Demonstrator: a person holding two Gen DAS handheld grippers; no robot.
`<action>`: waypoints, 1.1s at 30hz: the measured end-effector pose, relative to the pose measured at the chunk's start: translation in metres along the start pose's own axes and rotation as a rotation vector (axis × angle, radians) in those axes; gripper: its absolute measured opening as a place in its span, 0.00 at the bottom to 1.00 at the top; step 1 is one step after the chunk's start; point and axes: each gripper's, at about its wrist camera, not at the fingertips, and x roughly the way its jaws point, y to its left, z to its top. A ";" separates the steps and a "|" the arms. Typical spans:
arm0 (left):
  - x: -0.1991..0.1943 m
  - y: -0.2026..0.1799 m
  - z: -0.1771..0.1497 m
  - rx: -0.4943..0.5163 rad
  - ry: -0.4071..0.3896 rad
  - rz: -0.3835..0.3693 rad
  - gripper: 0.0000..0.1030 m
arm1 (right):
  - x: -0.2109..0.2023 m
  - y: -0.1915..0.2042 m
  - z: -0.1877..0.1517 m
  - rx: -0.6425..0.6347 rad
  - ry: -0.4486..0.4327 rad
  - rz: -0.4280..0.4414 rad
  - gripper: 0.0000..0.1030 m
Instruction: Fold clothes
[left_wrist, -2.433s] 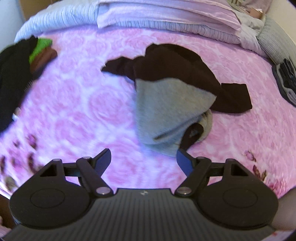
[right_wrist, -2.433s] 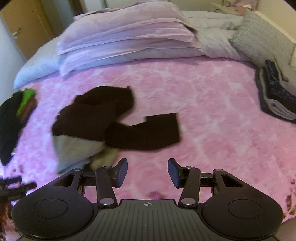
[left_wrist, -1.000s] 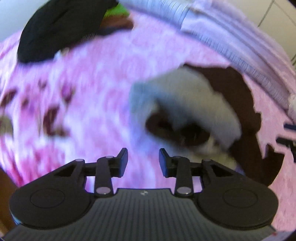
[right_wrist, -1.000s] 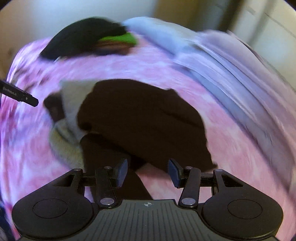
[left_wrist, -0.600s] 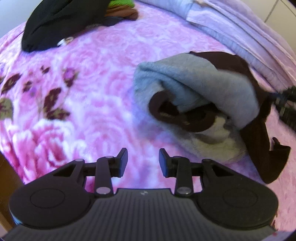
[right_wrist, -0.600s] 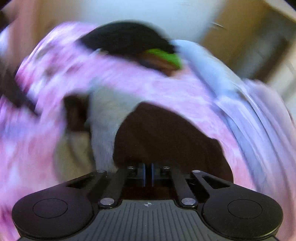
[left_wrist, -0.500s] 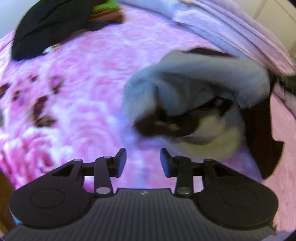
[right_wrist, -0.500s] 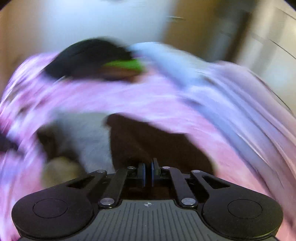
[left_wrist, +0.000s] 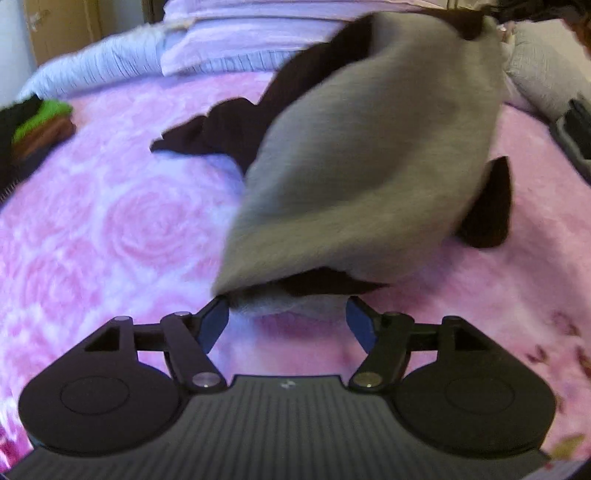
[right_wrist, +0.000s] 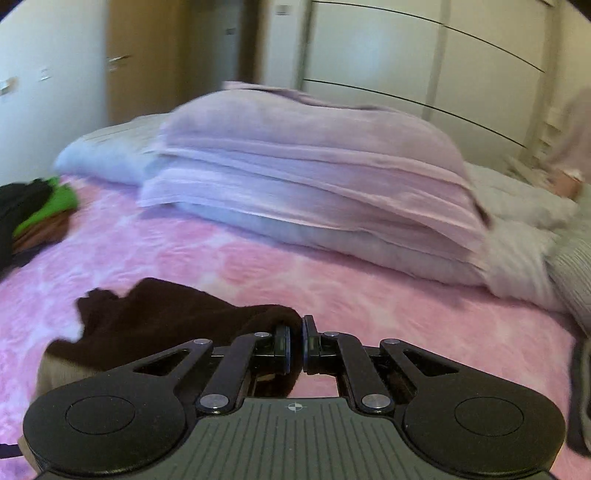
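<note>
A grey and dark brown garment (left_wrist: 365, 155) hangs lifted over the pink bed, its top end pulled up to the upper right in the left wrist view. Its lower hem sags just in front of my left gripper (left_wrist: 287, 319), whose jaws are opening; the cloth edge lies between the tips but the pads do not press on it. In the right wrist view my right gripper (right_wrist: 296, 341) is shut on the dark brown part of the garment (right_wrist: 162, 314), which trails down to the left.
The pink rose-patterned blanket (left_wrist: 110, 229) covers the bed. Stacked lilac pillows (right_wrist: 306, 184) lie at the head. A pile of black, green and brown clothes (left_wrist: 33, 125) sits at the left edge. A grey cushion (left_wrist: 546, 70) and a dark object are at the right.
The right gripper closed on the brown cloth and lifted it, stretching the garment upward. The left gripper swung round toward the hanging hem and spread its jaws.
</note>
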 end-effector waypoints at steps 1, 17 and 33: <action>0.004 -0.002 -0.001 -0.001 -0.005 0.017 0.65 | -0.008 -0.013 -0.003 0.021 0.006 -0.020 0.02; -0.037 -0.007 0.039 0.221 -0.219 -0.140 0.11 | -0.077 -0.080 -0.039 0.108 0.019 -0.077 0.02; -0.283 0.105 0.193 0.127 -0.544 -0.005 0.10 | -0.301 -0.056 0.004 0.054 -0.262 0.480 0.02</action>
